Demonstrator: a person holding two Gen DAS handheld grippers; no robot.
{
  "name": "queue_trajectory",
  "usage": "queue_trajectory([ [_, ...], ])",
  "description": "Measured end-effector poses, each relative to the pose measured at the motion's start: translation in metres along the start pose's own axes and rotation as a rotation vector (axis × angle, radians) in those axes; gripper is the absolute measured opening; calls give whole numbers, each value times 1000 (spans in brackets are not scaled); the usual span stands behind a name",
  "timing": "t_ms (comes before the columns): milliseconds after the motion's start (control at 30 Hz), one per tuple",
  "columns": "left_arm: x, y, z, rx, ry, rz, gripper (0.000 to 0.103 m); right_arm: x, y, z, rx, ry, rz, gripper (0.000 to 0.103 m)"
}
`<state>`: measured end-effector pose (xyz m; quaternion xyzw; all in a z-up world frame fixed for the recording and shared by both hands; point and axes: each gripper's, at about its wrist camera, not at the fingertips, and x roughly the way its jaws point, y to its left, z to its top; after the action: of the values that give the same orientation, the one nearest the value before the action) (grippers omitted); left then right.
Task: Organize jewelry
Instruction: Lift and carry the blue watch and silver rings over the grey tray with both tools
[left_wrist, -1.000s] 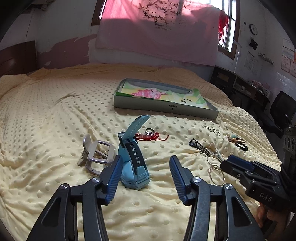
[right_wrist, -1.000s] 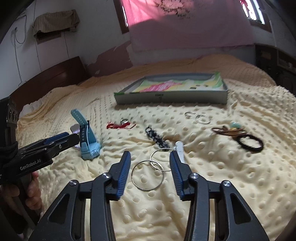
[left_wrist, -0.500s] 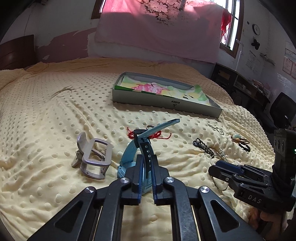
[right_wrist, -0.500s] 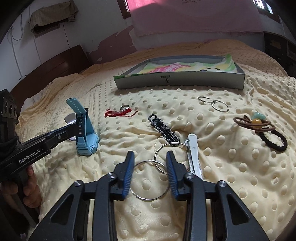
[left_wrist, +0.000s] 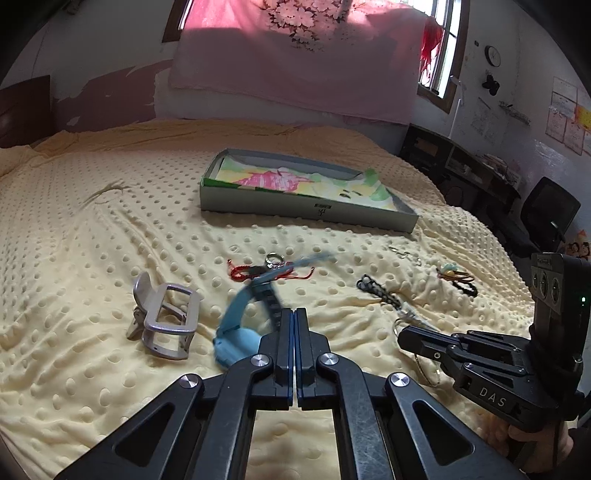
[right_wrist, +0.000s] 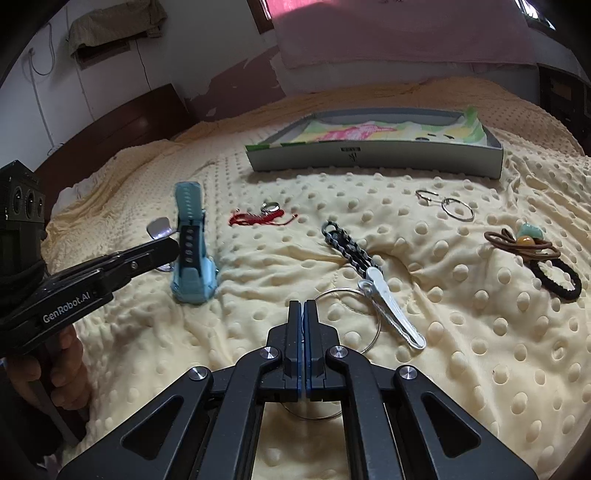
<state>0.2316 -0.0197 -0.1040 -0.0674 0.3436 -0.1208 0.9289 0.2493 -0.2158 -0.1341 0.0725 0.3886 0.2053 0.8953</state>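
My left gripper (left_wrist: 294, 314) is shut on the dark strap of a blue watch (left_wrist: 240, 332), which stands tilted on the yellow dotted blanket; it also shows in the right wrist view (right_wrist: 192, 266), where the left gripper (right_wrist: 170, 247) clamps the strap. My right gripper (right_wrist: 304, 308) is shut on large silver hoop rings (right_wrist: 364, 317) lying on the blanket; it also shows in the left wrist view (left_wrist: 406, 336). The grey open box (left_wrist: 310, 195) with a colourful liner lies farther back.
On the blanket lie a grey watch frame (left_wrist: 166, 325), a red string with a ring (right_wrist: 258, 218), a black-and-white braided band (right_wrist: 351, 251), a silver clip (right_wrist: 391, 310), small hoops (right_wrist: 447, 206) and hair ties (right_wrist: 543, 258).
Both grippers closed: the left on the blue watch strap, tilting the watch; the right on the silver hoop rings.
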Motion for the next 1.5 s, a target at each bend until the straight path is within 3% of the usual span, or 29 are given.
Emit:
queue_trajectory([
  [200, -8, -12, 0, 53, -13, 17, 1, -12, 4, -1, 4, -24, 12, 1],
  [467, -8, 15, -6, -63, -11, 6, 2, -4, 5, -4, -6, 13, -34, 2],
  [600, 6, 18, -7, -75, 42, 28, 18, 3, 4, -3, 1, 41, -41, 2],
  [700, 12, 20, -8, -85, 62, 27, 18, 7, 1, -3, 15, 47, -50, 3],
  [900, 23, 20, -6, -86, 85, 2, 18, 11, 0, -2, 28, 55, -46, 24],
  [967, 27, 22, -6, -98, 95, -6, 18, 12, 1, -2, 22, 60, -50, 24],
  [1000, 27, 23, -6, -106, 95, -8, 12, 14, 1, -2, 22, 67, -53, 24],
  [1133, 26, 23, -5, -110, 89, -10, 7, 22, 1, 2, 26, 85, -59, 24],
  [1167, 25, 22, -5, -103, 89, -3, 6, 24, 2, 3, 22, 88, -61, 22],
  [1233, 23, 19, -3, -85, 84, 4, 4, 28, 4, 5, 16, 96, -55, 6],
  [1300, 18, 16, 0, -66, 70, -4, 4, 29, 5, 6, 22, 89, -41, 4],
  [1500, 9, 5, 18, -30, 60, -64, 4, 7, 11, 16, 30, -13, 9, 4],
])
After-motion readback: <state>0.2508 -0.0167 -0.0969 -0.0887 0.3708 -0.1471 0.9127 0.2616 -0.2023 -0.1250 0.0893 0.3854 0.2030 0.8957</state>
